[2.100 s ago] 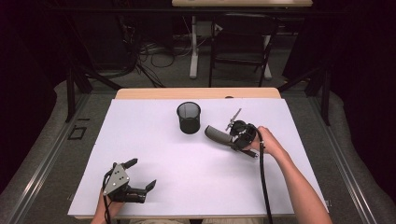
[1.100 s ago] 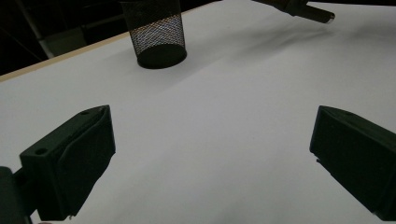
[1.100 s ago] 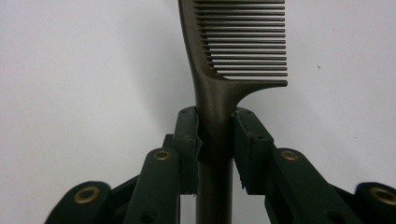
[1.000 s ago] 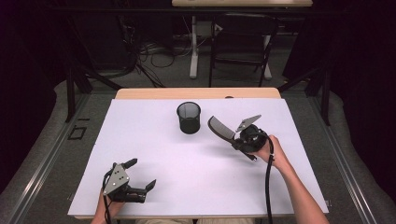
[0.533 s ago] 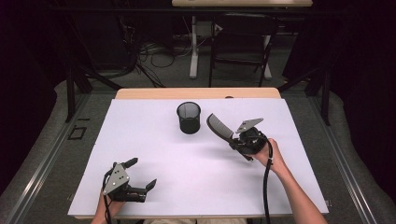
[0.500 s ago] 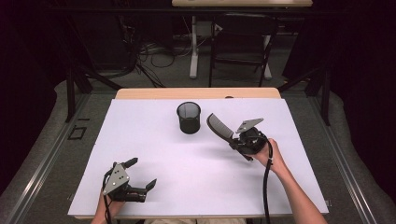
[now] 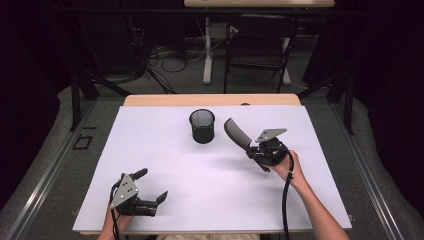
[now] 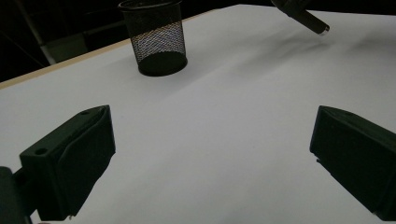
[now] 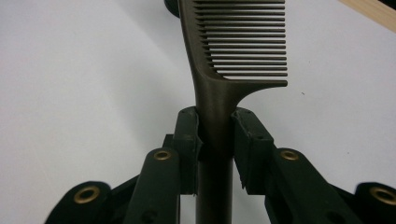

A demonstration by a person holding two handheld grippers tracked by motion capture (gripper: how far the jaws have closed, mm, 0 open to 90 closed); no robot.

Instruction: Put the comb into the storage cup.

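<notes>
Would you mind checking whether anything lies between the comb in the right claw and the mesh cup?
Nothing visible: only bare white table separates the comb, held in the right claw, from the mesh cup.

From overhead the high view looks forward and down, while the left gripper view sits low, sharing the mesh cup (image 7: 202, 126) (image 8: 156, 39), and the right gripper view presses close on its comb (image 9: 233, 51).
</notes>
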